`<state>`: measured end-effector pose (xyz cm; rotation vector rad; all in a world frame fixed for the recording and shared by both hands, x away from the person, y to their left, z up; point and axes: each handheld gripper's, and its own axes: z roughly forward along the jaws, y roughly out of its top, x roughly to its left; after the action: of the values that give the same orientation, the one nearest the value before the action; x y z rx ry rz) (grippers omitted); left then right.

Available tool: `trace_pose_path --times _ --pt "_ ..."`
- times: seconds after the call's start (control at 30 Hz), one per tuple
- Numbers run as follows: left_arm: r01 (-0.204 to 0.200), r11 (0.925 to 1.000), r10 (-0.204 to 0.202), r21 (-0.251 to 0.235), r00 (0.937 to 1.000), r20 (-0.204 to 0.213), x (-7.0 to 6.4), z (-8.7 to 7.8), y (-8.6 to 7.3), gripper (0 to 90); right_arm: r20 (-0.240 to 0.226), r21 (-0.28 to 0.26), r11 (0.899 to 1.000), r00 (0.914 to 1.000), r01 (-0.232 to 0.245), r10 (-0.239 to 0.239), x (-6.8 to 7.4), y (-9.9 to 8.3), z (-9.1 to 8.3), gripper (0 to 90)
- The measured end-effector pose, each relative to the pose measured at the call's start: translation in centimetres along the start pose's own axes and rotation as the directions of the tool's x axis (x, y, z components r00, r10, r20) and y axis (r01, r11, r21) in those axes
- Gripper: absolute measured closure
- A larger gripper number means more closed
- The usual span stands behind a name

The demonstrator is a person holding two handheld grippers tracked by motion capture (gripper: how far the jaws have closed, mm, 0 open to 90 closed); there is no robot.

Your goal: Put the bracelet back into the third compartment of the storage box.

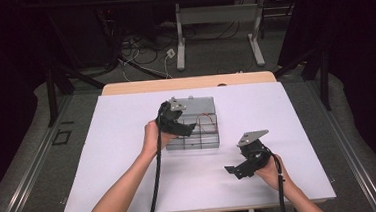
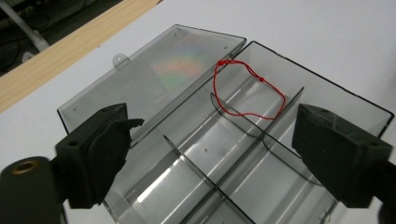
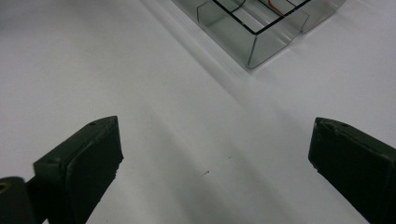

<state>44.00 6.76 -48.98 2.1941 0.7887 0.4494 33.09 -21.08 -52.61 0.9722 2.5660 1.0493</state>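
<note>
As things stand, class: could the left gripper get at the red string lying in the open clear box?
Probably yes. The left gripper hangs open just above the clear box, whose lid is folded back, and the red string lies uncovered across the dividers between its jaws.

Bright even overhead light on the white tabletop point(image 1: 129, 155), dark murky surroundings, rainbow glare on the clear box lid point(image 2: 177, 65), soft shadows, near black tool point(image 3: 215, 172) blurred, high view grainy
</note>
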Motion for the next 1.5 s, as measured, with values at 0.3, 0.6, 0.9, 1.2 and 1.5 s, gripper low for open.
trace_pose_path --times 0.3,0.6,0.9,1.2,1.5 --pt "0.026 0.999 -0.025 0.035 0.9992 -0.031 0.5 -0.3 -1.7 0.8 -0.002 0.004 1.0 1.0 0.006 -0.006 -0.1 0.0 0.0 2.4" --pt "0.033 0.9978 -0.031 0.057 0.9991 -0.028 0.6 -0.2 -2.4 0.0 -0.001 -0.001 1.0 1.0 0.005 -0.005 0.0 0.0 0.0 2.4" --pt "0.036 0.9971 -0.035 0.068 0.9993 -0.015 0.6 0.0 -2.6 0.0 -0.004 0.003 1.0 1.0 0.003 -0.003 0.0 0.0 0.1 2.4" --pt "0.025 0.9952 -0.025 0.095 0.9997 -0.004 0.3 0.4 -2.7 0.0 -0.007 0.005 1.0 1.0 0.005 -0.005 -0.1 0.0 0.2 2.4" --pt "0.018 0.9938 -0.018 0.109 0.9998 -0.004 0.1 0.9 -2.9 0.2 -0.01 0.005 1.0 0.9999 0.007 -0.007 -0.1 0.0 0.2 2.4"
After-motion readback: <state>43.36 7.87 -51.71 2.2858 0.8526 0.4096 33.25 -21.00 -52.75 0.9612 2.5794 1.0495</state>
